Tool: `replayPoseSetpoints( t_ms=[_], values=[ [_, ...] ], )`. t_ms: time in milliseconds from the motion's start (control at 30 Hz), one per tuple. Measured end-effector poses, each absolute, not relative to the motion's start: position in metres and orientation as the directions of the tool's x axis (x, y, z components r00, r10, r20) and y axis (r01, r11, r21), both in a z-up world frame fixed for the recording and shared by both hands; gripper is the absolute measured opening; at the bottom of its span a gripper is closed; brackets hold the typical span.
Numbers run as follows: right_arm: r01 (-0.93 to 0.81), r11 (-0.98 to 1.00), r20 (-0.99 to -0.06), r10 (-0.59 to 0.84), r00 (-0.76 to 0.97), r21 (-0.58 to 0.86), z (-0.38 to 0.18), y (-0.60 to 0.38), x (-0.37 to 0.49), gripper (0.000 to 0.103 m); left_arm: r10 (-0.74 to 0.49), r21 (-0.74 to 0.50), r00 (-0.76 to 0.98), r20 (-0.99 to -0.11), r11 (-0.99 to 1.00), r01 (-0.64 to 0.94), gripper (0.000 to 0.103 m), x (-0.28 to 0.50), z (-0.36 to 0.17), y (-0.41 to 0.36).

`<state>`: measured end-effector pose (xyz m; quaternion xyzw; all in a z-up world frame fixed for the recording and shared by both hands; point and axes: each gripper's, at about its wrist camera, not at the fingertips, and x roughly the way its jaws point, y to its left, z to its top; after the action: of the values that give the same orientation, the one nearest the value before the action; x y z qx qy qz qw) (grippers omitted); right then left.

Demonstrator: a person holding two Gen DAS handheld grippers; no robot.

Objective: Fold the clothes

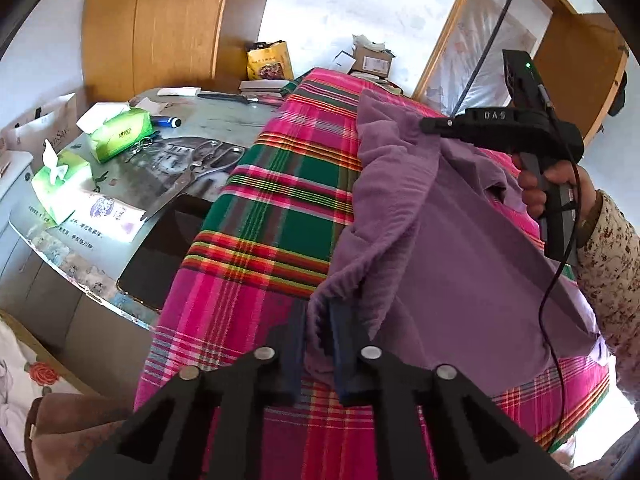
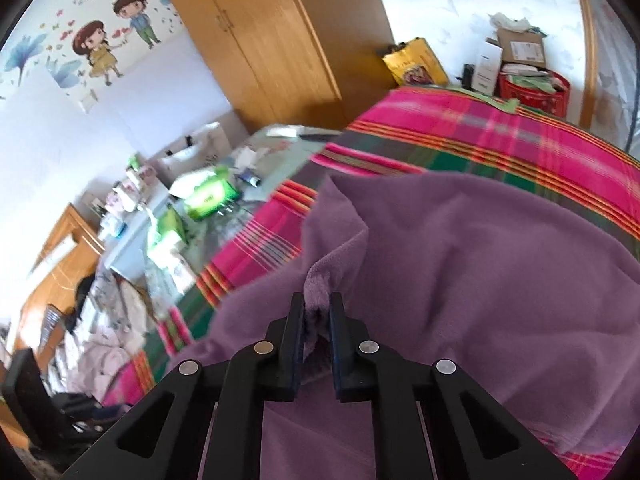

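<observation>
— Both tools are clamped on the purple garment [image 1: 460,240]: the left tool [image 1: 320,344] pinches a bunched edge, the right tool [image 2: 316,332] a fold of the fleece.

— Why two grips?

— Probably to lift and spread it for a fold. It lies on the plaid sheet [image 1: 272,216], just right of the desk [image 1: 168,168] with the tissue packs [image 1: 116,132].

— And the hands?

— The right hand [image 1: 548,188] wraps the pistol handle beyond the garment from that desk, the tool aimed back toward it; both tools tilt downward.
</observation>
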<state>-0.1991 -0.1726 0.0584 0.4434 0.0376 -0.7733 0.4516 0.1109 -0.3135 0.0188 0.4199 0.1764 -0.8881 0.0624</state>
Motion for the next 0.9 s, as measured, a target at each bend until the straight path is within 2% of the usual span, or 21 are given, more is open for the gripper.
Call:
replayPoseSetpoints(
  t_ms=[233, 567, 700, 767, 900],
  values=[
    [0.756, -0.536, -0.675, -0.717, -0.175, 0.375, 0.075, -0.216, -0.200, 0.011, 0.088, -0.385, -0.648, -0.757, -0.861, 0.333, 0.007, 0.121, 0.016, -0.344],
    [0.762, -0.482, -0.669, -0.738, -0.087, 0.432, 0.067, -0.301, -0.208, 0.011, 0.147, -0.471, -0.639, -0.755, -0.799, 0.374, 0.007, 0.128, 0.007, -0.361],
    [0.772, -0.488, -0.693, -0.715, -0.088, 0.406, 0.055, -0.329, -0.206, 0.011, 0.128, -0.449, -0.633, -0.764, -0.810, 0.378, 0.010, 0.128, 0.008, -0.358],
    [0.741, -0.489, -0.693, -0.720, -0.045, 0.460, 0.046, -0.337, -0.212, 0.014, 0.092, -0.405, -0.622, -0.777, -0.830, 0.383, 0.012, 0.128, 0.010, -0.354],
    [0.738, -0.465, -0.654, -0.755, -0.043, 0.488, 0.056, -0.333, -0.210, 0.020, 0.049, -0.361, -0.603, -0.796, -0.839, 0.408, 0.016, 0.130, 0.012, -0.356]
  ],
)
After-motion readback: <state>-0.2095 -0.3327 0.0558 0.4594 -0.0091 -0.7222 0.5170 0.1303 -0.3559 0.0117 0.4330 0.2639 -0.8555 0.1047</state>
